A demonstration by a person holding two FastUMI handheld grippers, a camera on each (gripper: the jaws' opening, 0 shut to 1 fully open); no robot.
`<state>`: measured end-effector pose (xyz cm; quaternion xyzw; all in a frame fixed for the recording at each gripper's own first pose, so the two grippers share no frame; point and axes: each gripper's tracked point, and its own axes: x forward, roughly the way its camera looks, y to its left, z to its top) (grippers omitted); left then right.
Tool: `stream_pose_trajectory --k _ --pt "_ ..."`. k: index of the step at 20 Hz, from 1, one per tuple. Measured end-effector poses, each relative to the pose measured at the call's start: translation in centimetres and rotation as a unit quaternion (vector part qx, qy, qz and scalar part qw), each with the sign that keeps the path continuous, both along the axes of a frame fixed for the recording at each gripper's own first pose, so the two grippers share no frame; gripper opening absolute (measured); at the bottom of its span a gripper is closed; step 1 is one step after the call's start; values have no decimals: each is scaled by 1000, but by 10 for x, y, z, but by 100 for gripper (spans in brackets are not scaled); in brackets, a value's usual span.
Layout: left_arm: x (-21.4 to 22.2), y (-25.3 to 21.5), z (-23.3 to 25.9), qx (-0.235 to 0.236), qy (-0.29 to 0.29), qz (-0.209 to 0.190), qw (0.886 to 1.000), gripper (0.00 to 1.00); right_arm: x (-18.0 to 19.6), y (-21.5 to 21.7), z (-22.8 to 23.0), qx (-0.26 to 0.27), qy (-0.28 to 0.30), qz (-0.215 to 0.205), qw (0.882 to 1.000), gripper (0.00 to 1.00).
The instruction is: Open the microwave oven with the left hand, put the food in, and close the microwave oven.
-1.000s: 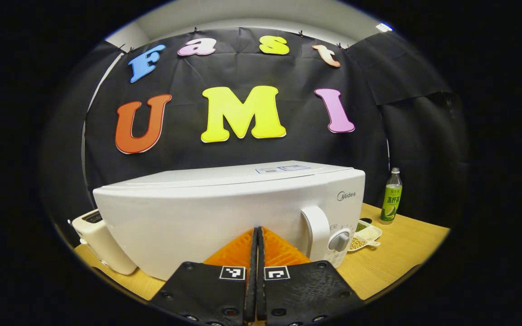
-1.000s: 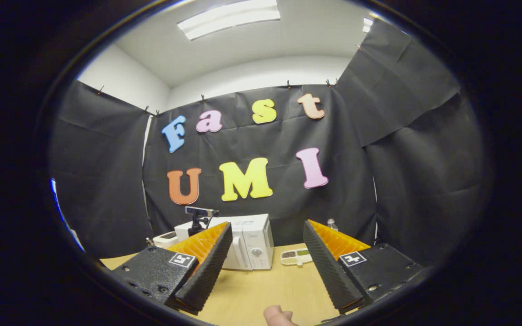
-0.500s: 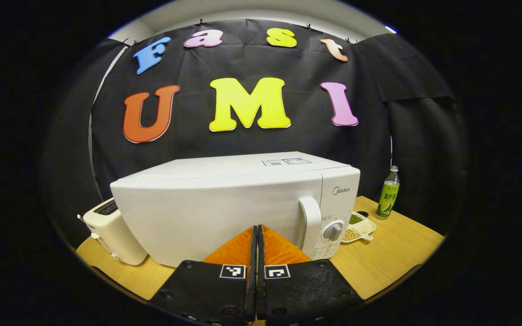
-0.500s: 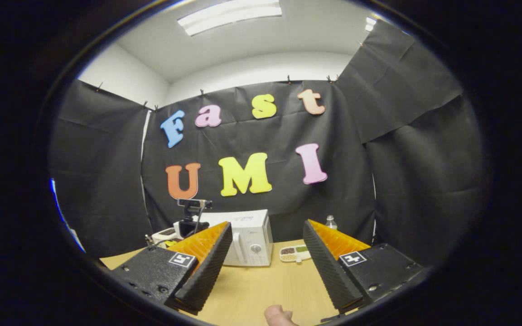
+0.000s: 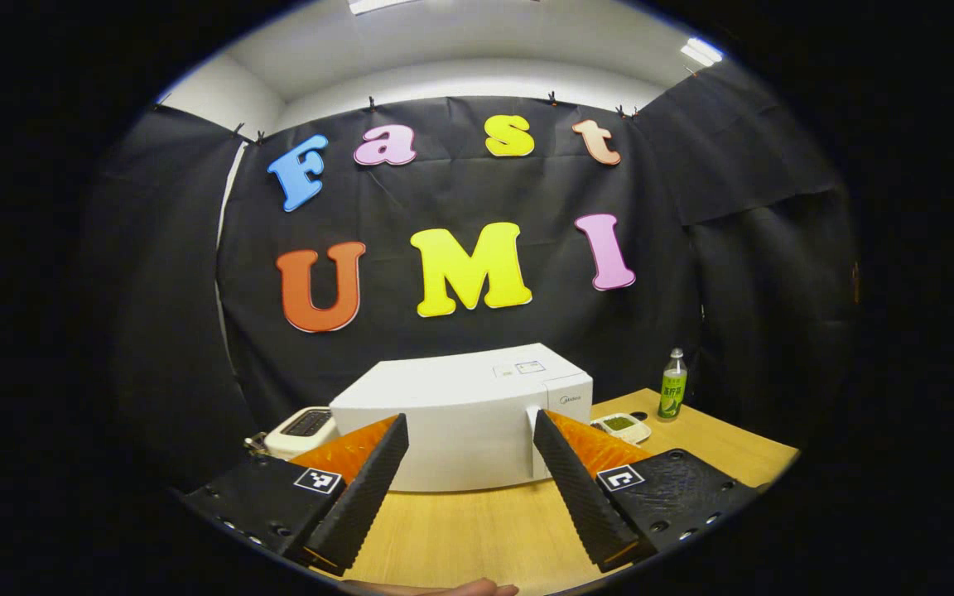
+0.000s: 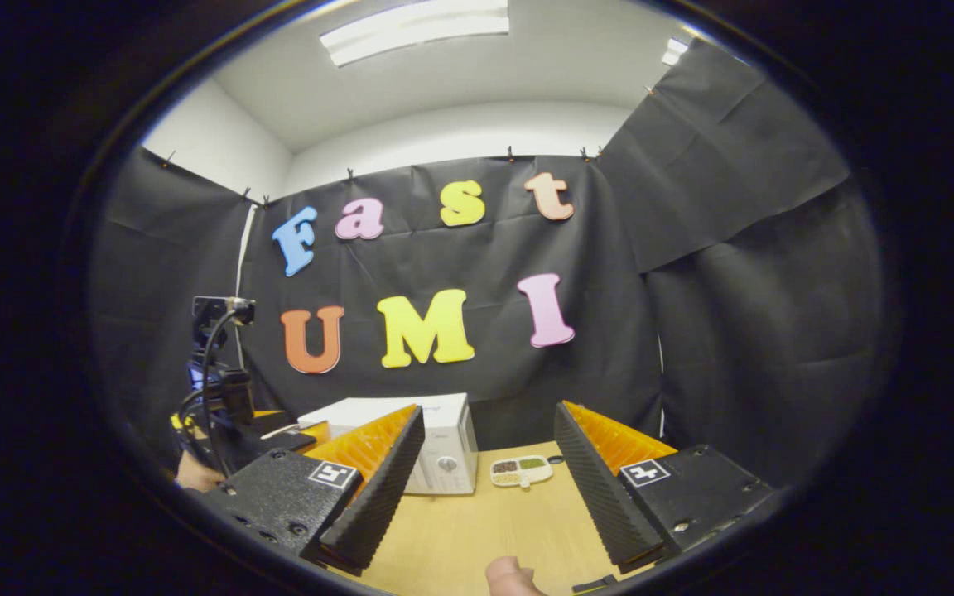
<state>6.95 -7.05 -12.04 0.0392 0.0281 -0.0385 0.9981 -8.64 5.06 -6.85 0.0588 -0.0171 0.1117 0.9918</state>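
The white microwave (image 5: 460,414) stands on the wooden table (image 5: 477,521) with its door closed and its handle (image 5: 532,443) at the right of the front. My left gripper (image 5: 469,416) is open, some way back from the microwave, with nothing between its fingers. A white divided tray of food (image 5: 622,426) lies on the table just right of the microwave. My right gripper (image 6: 489,410) is open and empty, farther back over the table, facing the microwave (image 6: 444,451) and the tray (image 6: 521,470). The left gripper (image 6: 224,406) appears at the left of the right gripper view.
A white toaster (image 5: 303,424) stands to the left of the microwave. A green-labelled bottle (image 5: 673,396) stands at the back right near the black cloth wall. A hand (image 6: 194,476) holds the left gripper, and a thumb (image 6: 510,575) shows at the bottom edge.
My left gripper has drawn back from the microwave's front and gone from shut to open. The right gripper stayed open and turned slightly.
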Motion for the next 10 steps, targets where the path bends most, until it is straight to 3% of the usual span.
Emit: stream_pose_trajectory --k 1,10 --pt "-19 4 6 -4 1 9 1000 96 -1 -2 2 3 -2 -3 1000 91" --pt "-155 44 57 -76 -47 39 995 96 -25 -17 22 -11 -25 -5 1000 91"
